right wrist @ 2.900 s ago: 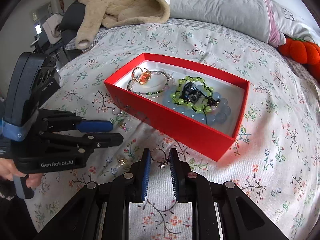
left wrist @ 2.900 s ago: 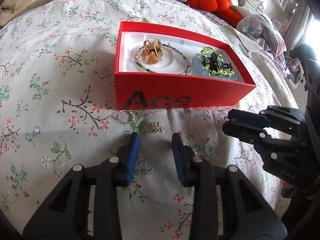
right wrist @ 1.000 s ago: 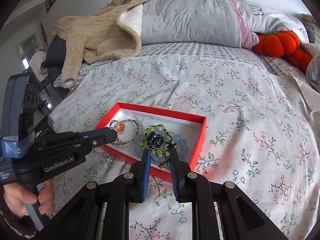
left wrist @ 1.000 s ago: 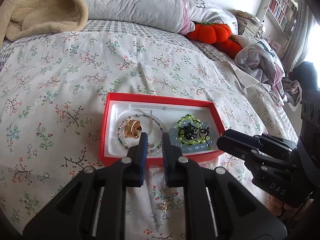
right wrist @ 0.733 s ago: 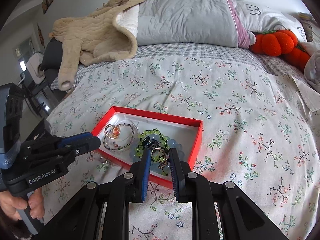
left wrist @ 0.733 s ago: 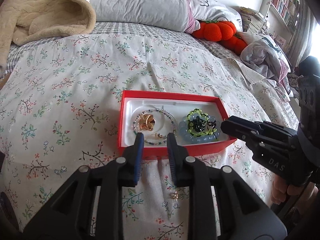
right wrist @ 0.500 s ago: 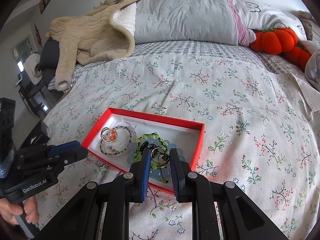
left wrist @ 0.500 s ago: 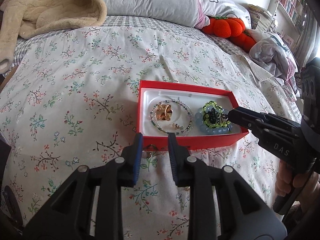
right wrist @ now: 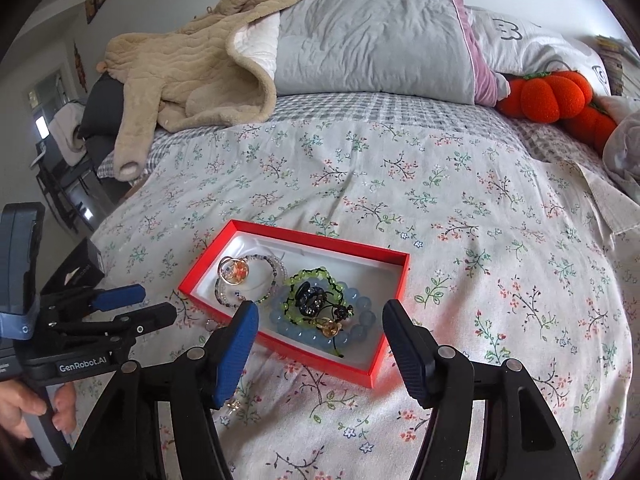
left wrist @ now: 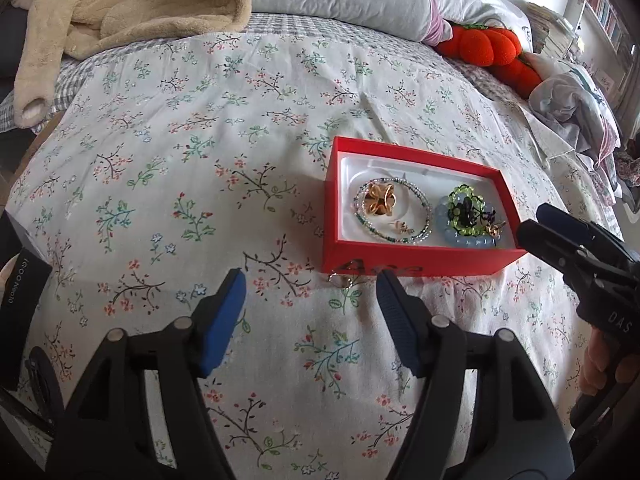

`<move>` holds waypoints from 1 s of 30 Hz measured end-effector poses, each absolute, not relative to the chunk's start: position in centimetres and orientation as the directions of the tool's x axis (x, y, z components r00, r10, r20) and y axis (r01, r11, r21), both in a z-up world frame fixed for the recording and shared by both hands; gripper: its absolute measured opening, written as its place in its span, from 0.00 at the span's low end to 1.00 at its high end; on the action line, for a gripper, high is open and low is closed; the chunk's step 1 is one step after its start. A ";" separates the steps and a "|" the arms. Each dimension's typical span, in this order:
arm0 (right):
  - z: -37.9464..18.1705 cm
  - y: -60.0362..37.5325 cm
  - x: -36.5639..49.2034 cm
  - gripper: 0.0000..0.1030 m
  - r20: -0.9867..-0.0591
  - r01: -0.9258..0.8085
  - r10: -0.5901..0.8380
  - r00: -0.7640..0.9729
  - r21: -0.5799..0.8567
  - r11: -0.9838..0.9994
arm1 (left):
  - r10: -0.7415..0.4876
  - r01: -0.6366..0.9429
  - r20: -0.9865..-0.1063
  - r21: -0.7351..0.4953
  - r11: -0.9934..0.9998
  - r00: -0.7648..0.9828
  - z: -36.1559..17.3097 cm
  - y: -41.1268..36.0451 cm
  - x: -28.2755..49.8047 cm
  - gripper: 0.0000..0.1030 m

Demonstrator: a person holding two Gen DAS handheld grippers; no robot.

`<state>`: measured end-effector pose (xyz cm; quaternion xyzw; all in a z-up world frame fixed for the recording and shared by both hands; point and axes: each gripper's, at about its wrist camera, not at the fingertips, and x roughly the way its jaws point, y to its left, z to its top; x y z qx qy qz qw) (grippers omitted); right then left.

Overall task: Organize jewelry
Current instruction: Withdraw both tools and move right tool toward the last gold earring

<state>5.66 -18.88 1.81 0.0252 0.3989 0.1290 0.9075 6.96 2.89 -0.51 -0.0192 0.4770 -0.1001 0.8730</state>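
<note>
Jewelry lies mostly in the red box (left wrist: pixel 420 258) on the bed (left wrist: pixel 200 160), with a few strays on the quilt. From the left gripper (left wrist: pixel 310 294), its jaws spread wide and empty, the nearest piece is a small ring (left wrist: pixel 340 279) on the fabric, touching the box's front wall. The right gripper (right wrist: pixel 320 320) is likewise wide apart and holds nothing; below its left finger a tiny gold earring (right wrist: pixel 233 404) sits on the quilt. Inside the box lie a gold ring (left wrist: pixel 378 200) within a thin bead bracelet (left wrist: pixel 400 236), a green bracelet (right wrist: pixel 316 292) over blue beads (right wrist: pixel 360 312), and a small gold piece (right wrist: pixel 330 326) on top.

These bits look light, hard and slippery, and the soft quilt would let them sink; pinching across a ring's band seems the safest hold.

Half a second ago both grippers were nearly closed, the right one carrying a ring over the box; now both are spread and that piece rests on the beads.
</note>
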 end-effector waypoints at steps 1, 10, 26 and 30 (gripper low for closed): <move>1.7 -18.8 5.4 0.64 -0.723 -0.216 0.253 0.643 0.146 0.965 | -0.181 0.150 -0.834 -0.119 0.982 0.521 -0.6 3.0 6.8 0.73; 0.1 -17.1 2.7 0.66 -0.786 -0.236 0.225 0.575 0.104 0.966 | -0.095 0.101 -0.896 -0.056 0.993 0.435 -2.3 4.0 5.3 0.80; -3.0 -13.0 -1.2 0.66 -0.853 -0.238 0.180 0.490 0.068 0.969 | -0.043 0.062 -0.933 -0.023 0.998 0.358 -4.3 6.1 3.5 0.80; -2.8 -12.2 -1.6 0.54 -0.832 -0.249 0.210 0.513 0.090 0.964 | -0.047 0.069 -0.934 -0.024 0.997 0.353 -4.4 6.6 3.4 0.80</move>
